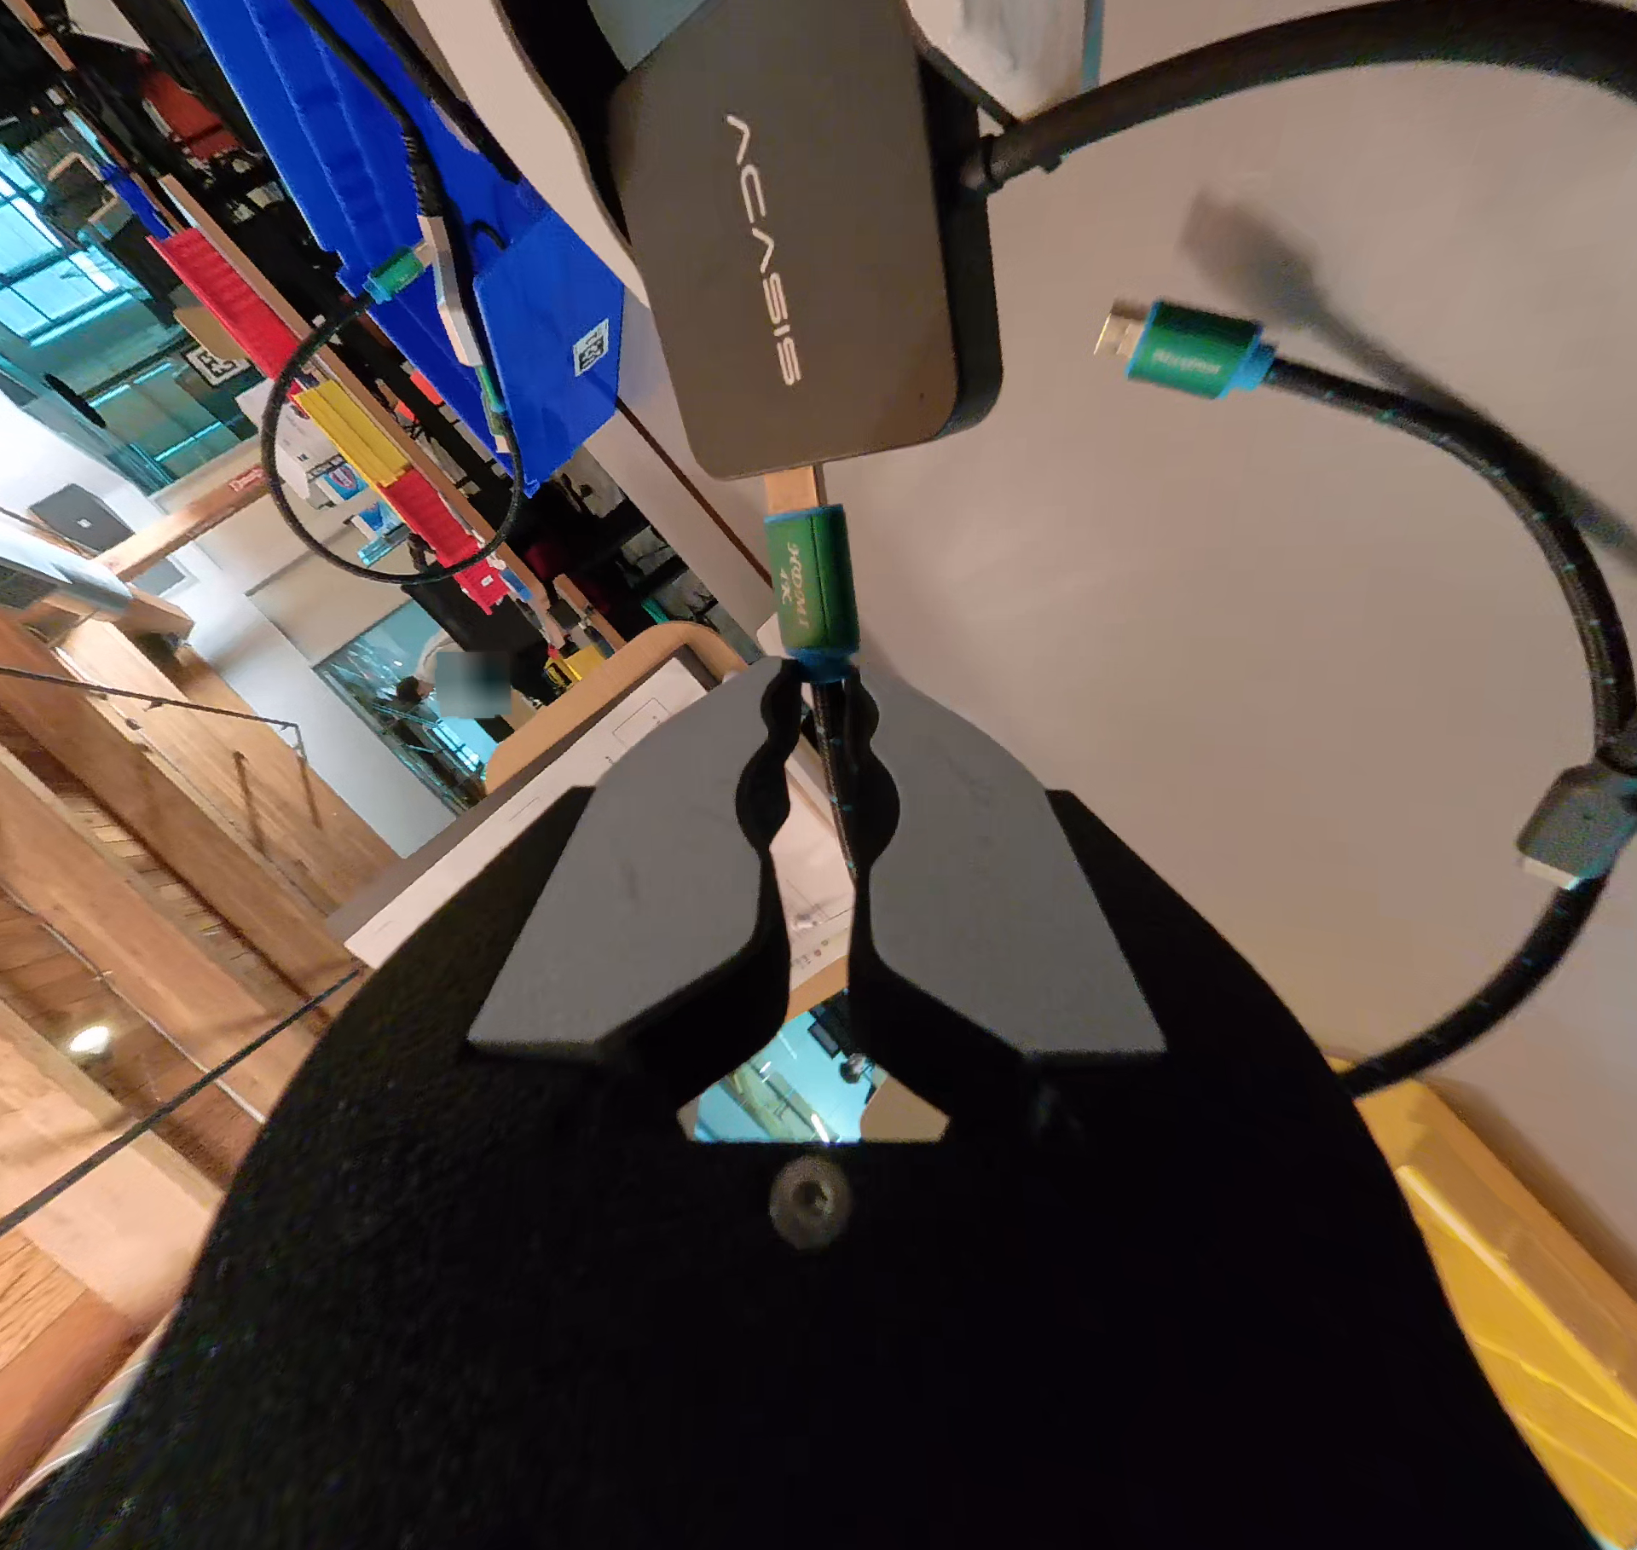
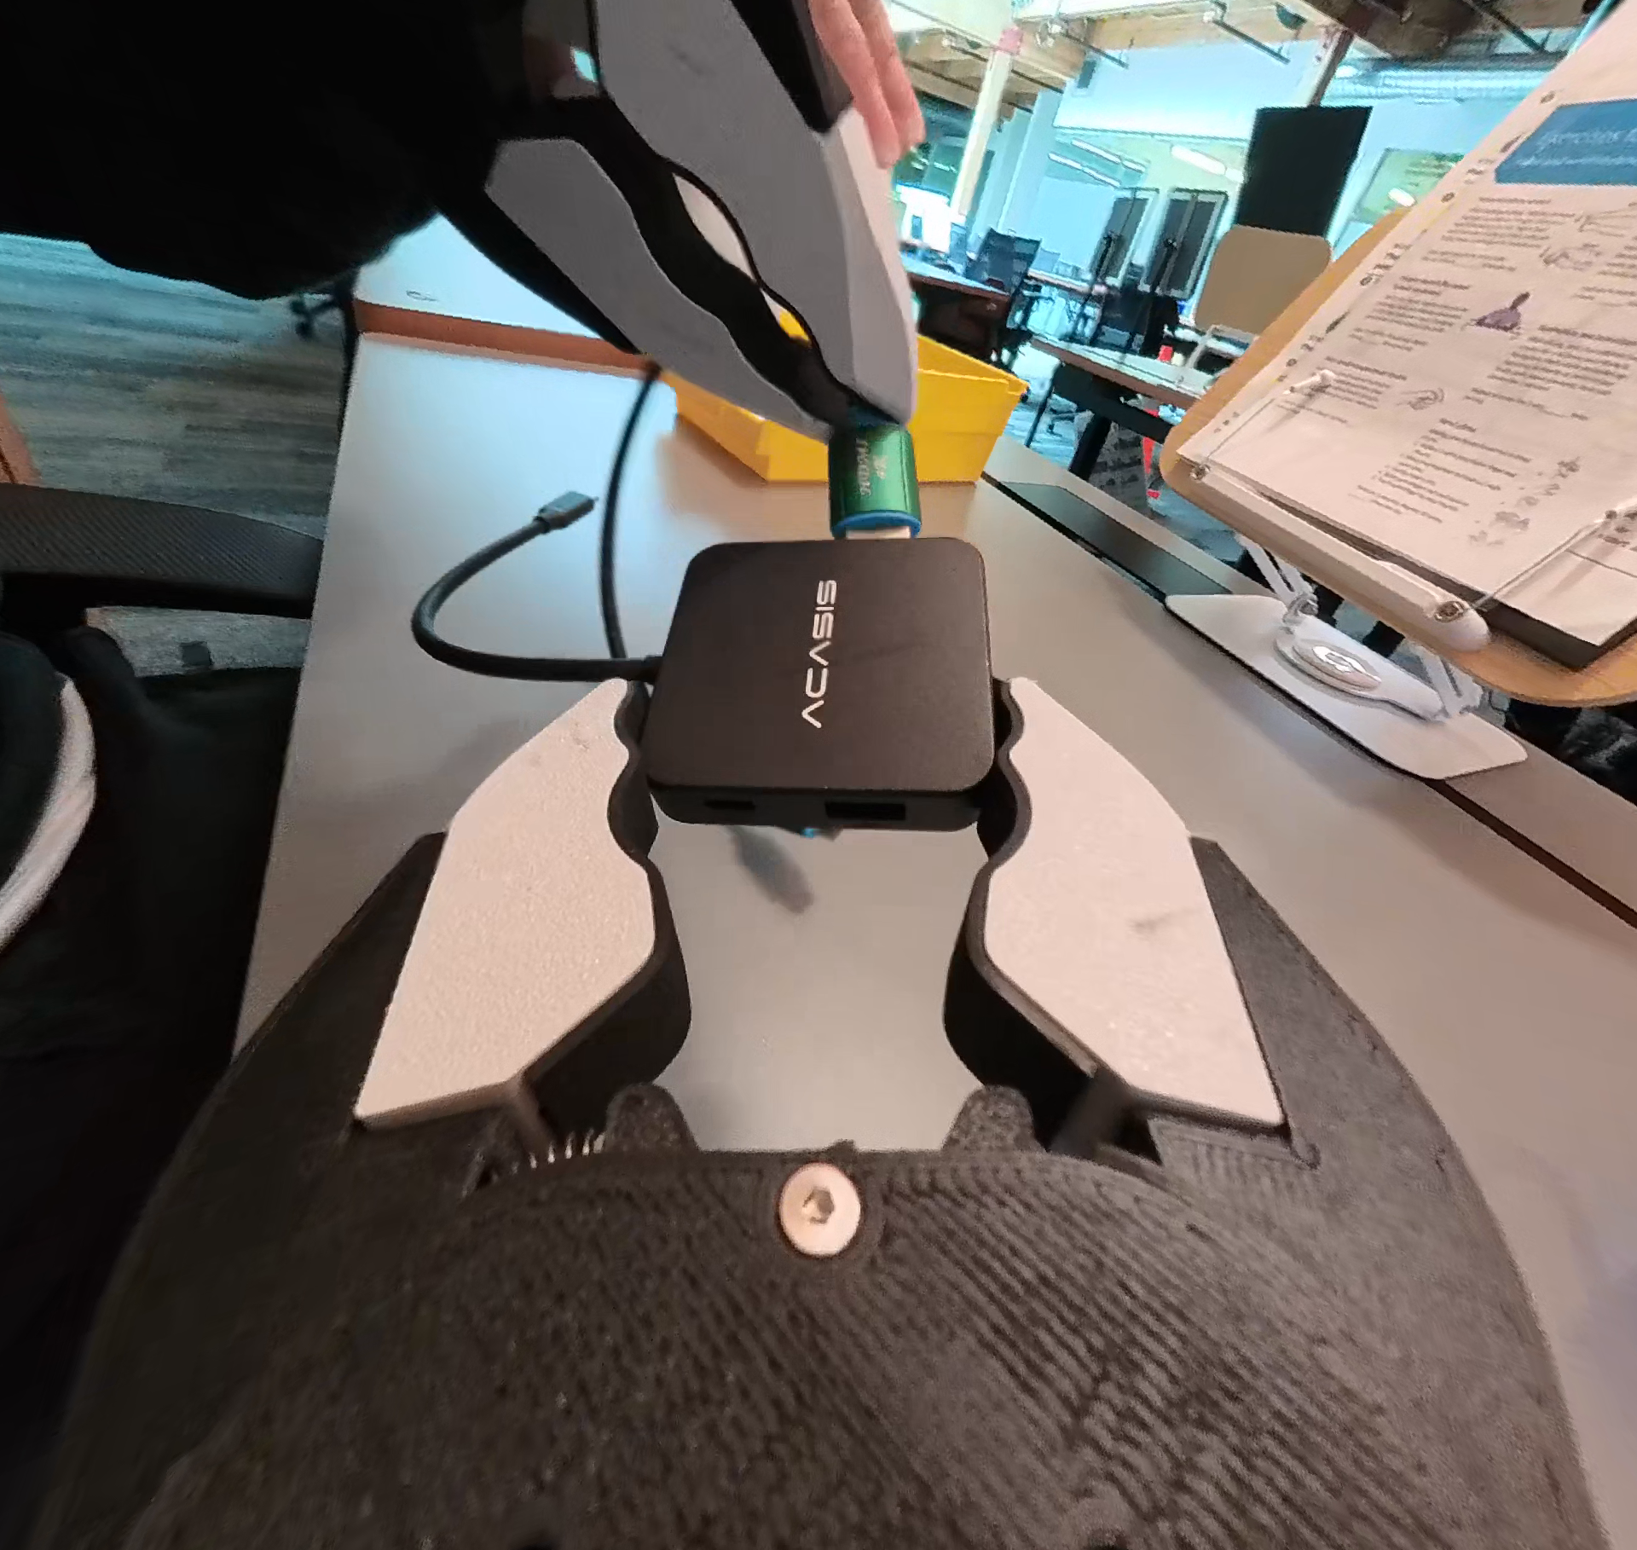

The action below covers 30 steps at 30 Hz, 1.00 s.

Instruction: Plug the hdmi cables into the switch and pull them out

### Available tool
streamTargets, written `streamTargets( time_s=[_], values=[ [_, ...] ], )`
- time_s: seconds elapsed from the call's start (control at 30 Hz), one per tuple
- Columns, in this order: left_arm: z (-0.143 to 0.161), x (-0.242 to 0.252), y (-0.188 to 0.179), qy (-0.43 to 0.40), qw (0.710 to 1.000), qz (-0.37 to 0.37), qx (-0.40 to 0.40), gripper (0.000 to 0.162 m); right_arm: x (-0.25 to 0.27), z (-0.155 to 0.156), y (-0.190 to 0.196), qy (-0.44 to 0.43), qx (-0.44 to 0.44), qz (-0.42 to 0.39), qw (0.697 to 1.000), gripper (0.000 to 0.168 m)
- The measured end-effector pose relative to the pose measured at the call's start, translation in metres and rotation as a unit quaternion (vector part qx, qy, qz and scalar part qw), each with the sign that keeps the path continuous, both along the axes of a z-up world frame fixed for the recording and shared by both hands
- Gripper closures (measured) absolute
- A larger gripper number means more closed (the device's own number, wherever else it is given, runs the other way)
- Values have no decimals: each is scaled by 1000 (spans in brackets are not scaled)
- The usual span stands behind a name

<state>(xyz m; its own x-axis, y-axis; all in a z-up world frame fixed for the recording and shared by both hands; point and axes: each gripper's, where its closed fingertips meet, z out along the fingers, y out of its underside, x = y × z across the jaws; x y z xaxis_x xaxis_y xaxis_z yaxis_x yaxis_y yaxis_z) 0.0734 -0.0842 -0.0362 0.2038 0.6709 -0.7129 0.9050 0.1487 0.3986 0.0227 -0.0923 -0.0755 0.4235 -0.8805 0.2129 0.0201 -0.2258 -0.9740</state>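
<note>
The black square switch (image 1: 797, 223) is clamped by its sides between the fingers of my right gripper (image 2: 819, 710). In the right wrist view the switch (image 2: 824, 648) sits over the grey table. My left gripper (image 1: 815, 684) is shut on the braided cable just behind a green HDMI plug (image 1: 810, 586). The plug's metal tip (image 1: 793, 489) is at the switch's edge, partly in a port, with bare metal showing. From the right wrist view, the left gripper (image 2: 850, 413) comes down from above onto this plug (image 2: 872, 480). A second green HDMI plug (image 1: 1187, 351) lies loose on the table.
The switch's own black cable (image 2: 496, 622) curls left and ends in a small free plug (image 2: 567, 505). A yellow bin (image 2: 961, 418) stands behind the switch. A document stand with printed pages (image 2: 1417, 409) is at the right. A grey connector (image 1: 1577, 825) lies on the loose cable.
</note>
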Motion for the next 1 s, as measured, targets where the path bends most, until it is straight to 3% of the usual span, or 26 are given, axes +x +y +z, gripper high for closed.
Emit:
streamTargets(
  time_s=[0.03, 0.17, 0.37, 0.43, 0.53, 0.63, 0.77, 0.87, 1.0],
  values=[
    [0, -2, 0, 6, 1000, -1, -3, 153, 1, -2, -3, 3, -4, -9, 1000, 94],
    [-2, -2, -2, 11, 1000, -2, -8, 153, 2, -5, -3, 7, -10, -8, 1000, 94],
    [-12, -8, 4, 193, 981, -3, 34, 151, -3, -8, 1, -5, 13, 26, 1000, 94],
    [-9, -11, 4, 282, 959, 10, 38, 149, -5, -1, 1, -23, 34, 32, 999, 94],
    [-5, -21, 7, 435, 898, 28, 59, 125, -8, 5, -1, -37, 46, 37, 998, 94],
    [-4, -22, 7, 531, 843, 49, 67, 125, -9, 7, 0, -42, 45, 38, 997, 94],
    [-24, -3, -1, 547, 831, 74, 60, 119, -6, -9, -1, 0, 23, 33, 999, 94],
    [-50, 11, -1, 562, 813, 107, 104, 116, -10, -26, -13, 47, 10, 13, 999, 94],
    [-74, 17, -10, 560, 807, 111, 152, 110, -28, -23, -36, 61, 25, -9, 998, 95]
  ],
)
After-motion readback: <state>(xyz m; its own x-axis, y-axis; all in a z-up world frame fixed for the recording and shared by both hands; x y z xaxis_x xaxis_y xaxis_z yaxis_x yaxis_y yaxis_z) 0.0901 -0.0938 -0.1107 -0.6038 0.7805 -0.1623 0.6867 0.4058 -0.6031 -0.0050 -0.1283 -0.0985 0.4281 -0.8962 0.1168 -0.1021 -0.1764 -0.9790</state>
